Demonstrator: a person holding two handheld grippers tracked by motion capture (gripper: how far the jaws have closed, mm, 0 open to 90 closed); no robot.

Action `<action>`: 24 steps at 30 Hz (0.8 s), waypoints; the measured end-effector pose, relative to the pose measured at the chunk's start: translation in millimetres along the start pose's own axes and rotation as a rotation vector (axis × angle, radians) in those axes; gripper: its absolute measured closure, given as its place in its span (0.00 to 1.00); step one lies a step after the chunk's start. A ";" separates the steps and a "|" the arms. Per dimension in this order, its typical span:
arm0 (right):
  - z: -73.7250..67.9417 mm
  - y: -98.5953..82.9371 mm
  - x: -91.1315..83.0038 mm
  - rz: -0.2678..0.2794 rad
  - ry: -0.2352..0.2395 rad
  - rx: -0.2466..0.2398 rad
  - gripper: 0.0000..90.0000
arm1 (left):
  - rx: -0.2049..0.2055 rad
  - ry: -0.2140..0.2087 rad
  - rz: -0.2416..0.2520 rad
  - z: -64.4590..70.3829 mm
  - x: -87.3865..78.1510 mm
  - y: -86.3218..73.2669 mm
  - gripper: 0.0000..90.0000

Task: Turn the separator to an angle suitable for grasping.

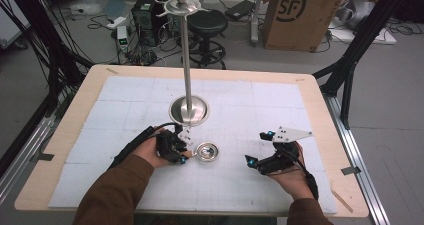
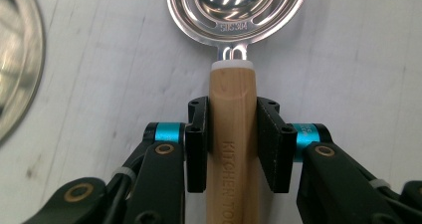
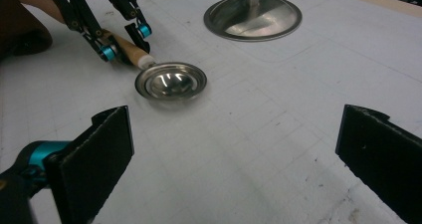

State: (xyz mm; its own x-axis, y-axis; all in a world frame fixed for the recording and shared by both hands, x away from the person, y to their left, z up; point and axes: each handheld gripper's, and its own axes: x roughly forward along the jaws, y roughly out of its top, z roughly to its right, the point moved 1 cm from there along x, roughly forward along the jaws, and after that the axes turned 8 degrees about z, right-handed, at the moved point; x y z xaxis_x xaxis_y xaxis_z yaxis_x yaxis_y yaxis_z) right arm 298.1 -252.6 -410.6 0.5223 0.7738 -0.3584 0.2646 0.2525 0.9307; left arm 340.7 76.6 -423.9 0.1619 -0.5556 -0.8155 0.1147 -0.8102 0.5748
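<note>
While the work in hand looks like hanging the ladle on the stand, these lines judge it from the grip now seen.

Thing: a shiny stainless-steel ladle with a round bowl and a pale wooden handle point(image 2: 230, 119), lying flat on the white gridded mat point(image 1: 280, 100), nearer the tabletop's near edge than its far one and about midway between its left and right edges.

Left claw: the left gripper point(image 2: 232, 134) is clamped across the wooden handle, just behind the white collar where the steel neck begins.

Right claw: the right gripper point(image 3: 234, 149) stands wide and empty, jaws well apart, near the ladle on its right.

Stand: a tall steel pole stand with a round dished base point(image 1: 188, 110) rises just beyond the ladle, toward the far edge; hooks ring its top.

Handling: probably light and stiff; the bowl end likely outweighs the handle, so it may droop when lifted. Polished steel would slip; the wood is the better hold, as taken.

Views: the left gripper view shows print on the handle and the hanging slot in the neck; the high view alone shows the hooks; the right gripper view shows the bowl resting rim-up.
</note>
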 end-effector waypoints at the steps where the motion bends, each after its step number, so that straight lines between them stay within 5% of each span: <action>1: 0.1 0.1 -0.2 0.002 0.001 0.001 0.00 | 0.004 -0.003 0.001 0.9 2.8 3.9 0.76; 24: 2.7 0.4 -2.7 0.015 0.004 0.012 0.00 | 0.060 -0.052 0.027 9.5 44.3 59.0 0.76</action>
State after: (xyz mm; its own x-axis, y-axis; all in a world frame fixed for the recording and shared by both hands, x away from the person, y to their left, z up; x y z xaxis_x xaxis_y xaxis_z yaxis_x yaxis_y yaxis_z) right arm 299.0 -256.2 -409.5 0.5230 0.7797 -0.3442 0.2667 0.2338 0.9350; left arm 345.3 2.4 -426.7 0.1128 -0.5850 -0.8032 0.0517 -0.8038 0.5927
